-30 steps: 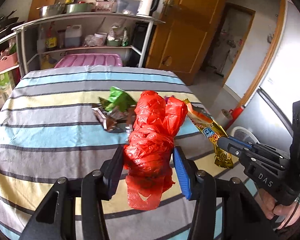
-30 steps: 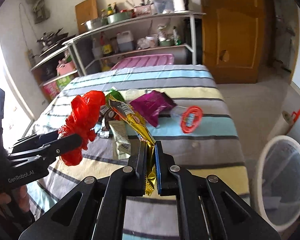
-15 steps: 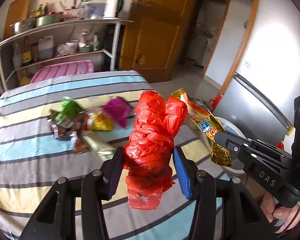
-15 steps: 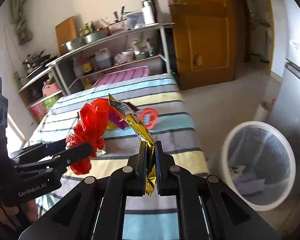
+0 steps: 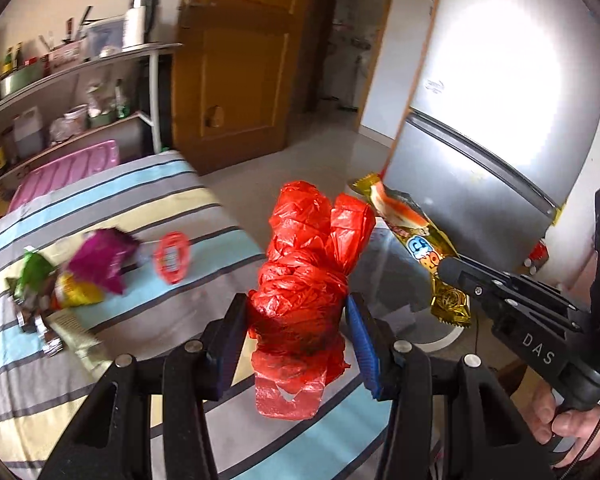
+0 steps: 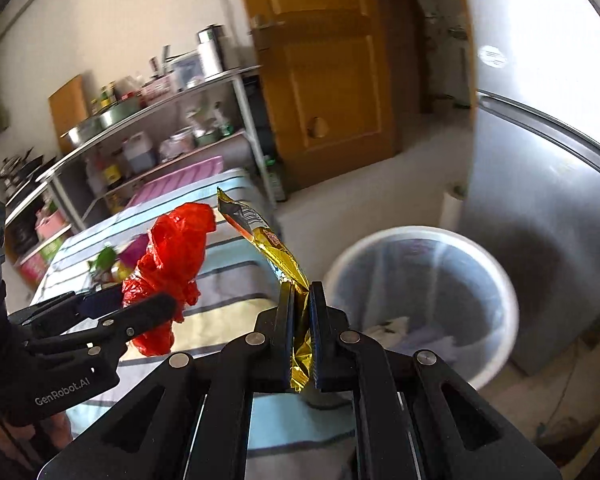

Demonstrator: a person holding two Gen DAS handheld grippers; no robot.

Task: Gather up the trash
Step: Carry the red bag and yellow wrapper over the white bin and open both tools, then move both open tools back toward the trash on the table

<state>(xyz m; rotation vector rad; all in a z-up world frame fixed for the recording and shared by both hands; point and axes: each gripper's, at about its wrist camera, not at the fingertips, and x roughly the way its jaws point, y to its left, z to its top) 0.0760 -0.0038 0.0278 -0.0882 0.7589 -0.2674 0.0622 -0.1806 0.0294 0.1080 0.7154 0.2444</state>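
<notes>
Bin nearer; wrapper between right tongs

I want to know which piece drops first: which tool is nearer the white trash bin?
Right. The right tool, shut on the gold snack wrapper, is beside the white trash bin. The left tool, gripping the red plastic bag, hangs further over the table.

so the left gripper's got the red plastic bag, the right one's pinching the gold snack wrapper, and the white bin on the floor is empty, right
Not quite: the white bin is not empty. The right wrist view shows crumpled pale trash lying at its bottom. The rest holds: the left gripper grips the red plastic bag, and the right gripper pinches the gold snack wrapper.
</notes>
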